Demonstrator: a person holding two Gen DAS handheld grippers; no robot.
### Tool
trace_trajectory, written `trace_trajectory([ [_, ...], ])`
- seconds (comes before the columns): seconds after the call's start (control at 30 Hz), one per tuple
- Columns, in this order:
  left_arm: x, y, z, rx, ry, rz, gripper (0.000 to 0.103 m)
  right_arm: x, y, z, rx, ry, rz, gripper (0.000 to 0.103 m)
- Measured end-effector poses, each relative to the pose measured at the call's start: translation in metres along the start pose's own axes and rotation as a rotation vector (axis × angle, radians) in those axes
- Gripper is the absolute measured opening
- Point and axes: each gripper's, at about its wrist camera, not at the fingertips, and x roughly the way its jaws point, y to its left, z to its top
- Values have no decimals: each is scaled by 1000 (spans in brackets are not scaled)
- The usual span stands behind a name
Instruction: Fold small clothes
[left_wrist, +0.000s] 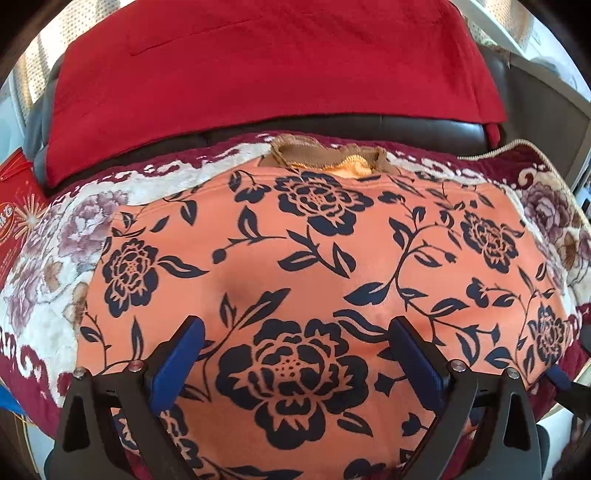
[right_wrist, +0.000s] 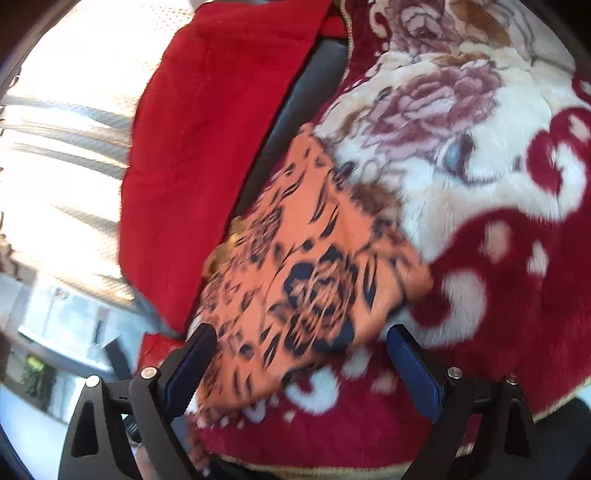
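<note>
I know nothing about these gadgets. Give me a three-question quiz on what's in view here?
1. True or false: the left gripper is open.
2. What lies under the orange garment: A) bare wood, B) a floral blanket, C) tiles?
3. Fill in: the cloth beyond the garment is plain ____.

Key: 1 true; 2 B; 3 red.
</note>
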Motion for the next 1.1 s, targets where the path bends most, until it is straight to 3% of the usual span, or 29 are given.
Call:
trace_trajectory([
  [0.17,-6,3,4,-9,-12,-6,100,10,-3,9,77,-41,1,93],
  [0.2,-5,3,5,-11,-11,-10,100,10,-3,9,86,-57,-5,89],
  [0.23,-5,3,6,-13,-11,-12,100,7,-5,12,89,-64,-8,83],
  [0.3,-6,3,9,-21,-22,-19,100,10,-7,15,96,-60,-24,51],
  [0.37,-7,1,12,-24,-35,-28,100,14,-13,20,104,-44,-49,44],
  [0.47,-3,-6,13,-2,-44,-36,100,17,-14,21,107,-51,-40,46],
  [0.5,4,-10,12,16,-33,-27,100,18,-13,22,99,-63,-32,58],
  [0.53,11,-13,11,30,-16,-12,100,18,-13,22,96,-66,-22,61],
  [0.6,31,-17,6,60,39,27,100,23,-10,24,80,-70,-33,61],
  [0.63,30,-18,4,65,15,34,100,24,-8,25,65,-69,-39,60],
  [0.67,28,-19,5,70,15,36,99,26,-5,27,41,-68,-58,52],
  [0.7,23,-19,7,63,13,27,96,27,-2,28,20,-68,-74,31],
  [0.83,1,-15,10,35,-76,23,94,30,3,35,-22,-56,-91,28],
  [0.93,31,-16,-2,62,23,31,97,32,-3,36,18,-75,-76,31],
  [1.0,31,-21,-7,117,-38,53,98,37,-4,40,32,-71,-74,31],
  [1.1,32,-15,0,95,5,11,98,42,25,52,-72,-79,-122,17],
])
